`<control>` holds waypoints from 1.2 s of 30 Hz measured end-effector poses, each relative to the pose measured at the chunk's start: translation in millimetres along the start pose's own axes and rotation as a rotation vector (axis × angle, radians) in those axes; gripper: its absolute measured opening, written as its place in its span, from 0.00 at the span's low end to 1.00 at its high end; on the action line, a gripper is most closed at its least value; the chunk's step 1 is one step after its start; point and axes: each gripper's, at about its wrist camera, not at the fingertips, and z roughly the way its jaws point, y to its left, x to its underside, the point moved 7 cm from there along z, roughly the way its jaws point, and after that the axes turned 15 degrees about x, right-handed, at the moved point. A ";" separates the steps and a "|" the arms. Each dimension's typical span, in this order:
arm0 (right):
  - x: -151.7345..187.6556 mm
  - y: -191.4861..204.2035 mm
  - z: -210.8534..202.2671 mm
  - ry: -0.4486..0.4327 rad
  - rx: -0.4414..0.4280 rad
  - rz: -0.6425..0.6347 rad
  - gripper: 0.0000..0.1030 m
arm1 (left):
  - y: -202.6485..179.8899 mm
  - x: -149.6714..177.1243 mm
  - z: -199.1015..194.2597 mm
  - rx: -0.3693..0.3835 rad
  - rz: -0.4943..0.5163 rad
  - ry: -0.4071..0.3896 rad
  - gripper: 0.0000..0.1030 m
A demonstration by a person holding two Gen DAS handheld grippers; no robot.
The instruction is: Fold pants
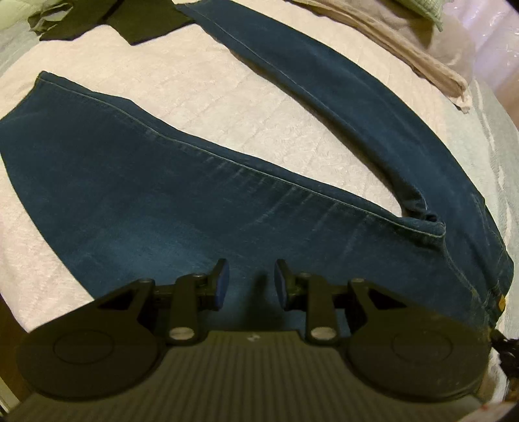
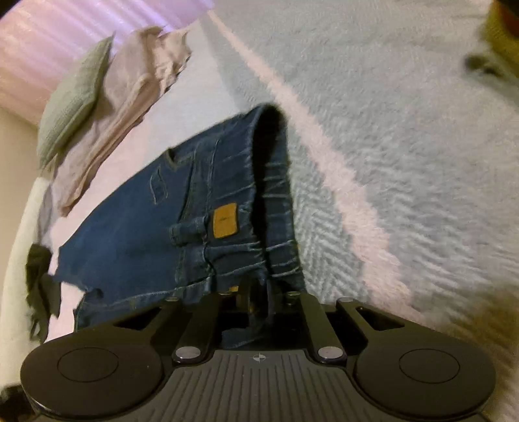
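Observation:
Dark blue jeans (image 1: 136,194) lie spread on a pale quilted bed cover (image 1: 201,97), the two legs splayed apart in a V. My left gripper (image 1: 251,285) hovers open just above the near leg, blue pads apart with only denim showing behind the gap. In the right wrist view the waistband end of the jeans (image 2: 194,207), with a tan leather patch (image 2: 224,220), is lifted and hangs tilted. My right gripper (image 2: 259,292) is shut on the waistband; its fingertips are hidden by the fabric.
A beige garment (image 1: 405,48) and a green knitted piece (image 1: 428,9) lie at the bed's far right. Dark cloths (image 1: 129,19) sit at the far left. A grey fleecy blanket (image 2: 405,130) covers the bed's side. Pink plastic wrap (image 2: 65,42) stands beyond.

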 end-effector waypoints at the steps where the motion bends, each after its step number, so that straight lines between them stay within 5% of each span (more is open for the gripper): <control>1: 1.9 -5.5 -9.0 -0.007 0.032 0.009 0.08 | 2.8 0.2 -2.4 -0.006 0.003 0.002 0.24; 6: 46.6 -14.7 -61.5 -0.002 0.090 0.003 0.29 | 24.3 2.7 -15.2 -0.013 0.030 0.009 0.25; 10: 102.6 -23.6 -58.0 0.059 0.285 -0.043 0.33 | 51.0 6.6 -16.9 -0.022 0.036 0.040 0.25; 14: 131.9 -47.3 -71.7 0.110 0.088 0.416 0.50 | 99.2 -4.5 -39.0 -0.043 0.011 0.000 0.35; 17: 140.7 -39.6 -75.2 0.029 -0.014 0.578 0.53 | 157.0 -29.5 -58.6 -0.119 -0.023 -0.064 0.46; 21: 152.6 -21.3 -63.1 -0.036 0.036 0.576 0.54 | 238.7 -70.1 -71.7 -0.177 -0.105 -0.144 0.53; 25: 167.9 -19.8 -55.8 -0.120 0.066 0.648 0.55 | 306.5 -100.1 -66.2 -0.122 -0.297 -0.224 0.54; 30: 175.2 -23.6 -59.3 -0.179 0.065 0.786 0.55 | 338.1 -128.5 -58.0 -0.039 -0.394 -0.291 0.48; 36: 194.8 -22.8 -70.0 -0.155 0.026 0.810 0.55 | 354.3 -146.2 -61.1 -0.019 -0.360 -0.287 0.35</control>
